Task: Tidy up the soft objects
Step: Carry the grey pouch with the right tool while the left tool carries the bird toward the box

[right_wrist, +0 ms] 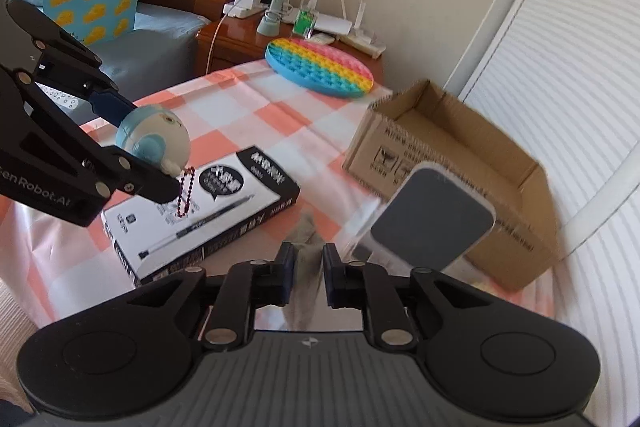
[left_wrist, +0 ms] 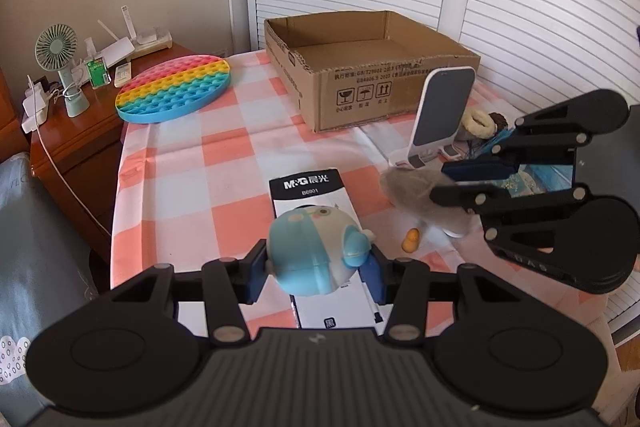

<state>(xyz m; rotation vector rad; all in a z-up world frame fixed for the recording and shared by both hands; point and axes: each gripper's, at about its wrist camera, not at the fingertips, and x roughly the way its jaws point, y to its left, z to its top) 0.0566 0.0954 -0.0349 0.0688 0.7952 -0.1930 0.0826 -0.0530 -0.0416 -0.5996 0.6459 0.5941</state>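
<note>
My left gripper (left_wrist: 316,273) is shut on a round blue and white plush toy (left_wrist: 312,251) and holds it above a black and white pen box (left_wrist: 320,199). The toy also shows in the right wrist view (right_wrist: 154,143), with a dark red bead chain (right_wrist: 186,193) hanging under it. My right gripper (right_wrist: 308,273) is shut on a grey furry soft toy (right_wrist: 306,267), which looks blurred. In the left wrist view the right gripper (left_wrist: 444,183) holds this grey toy (left_wrist: 416,195) just above the table. An open cardboard box (left_wrist: 360,67) stands at the back.
A rainbow pop-it disc (left_wrist: 174,87) lies at the table's far left corner. A white phone stand (left_wrist: 438,115) stands before the box. A small orange piece (left_wrist: 411,241) lies on the checked cloth (left_wrist: 192,163). A nightstand (left_wrist: 72,131) with a fan is left.
</note>
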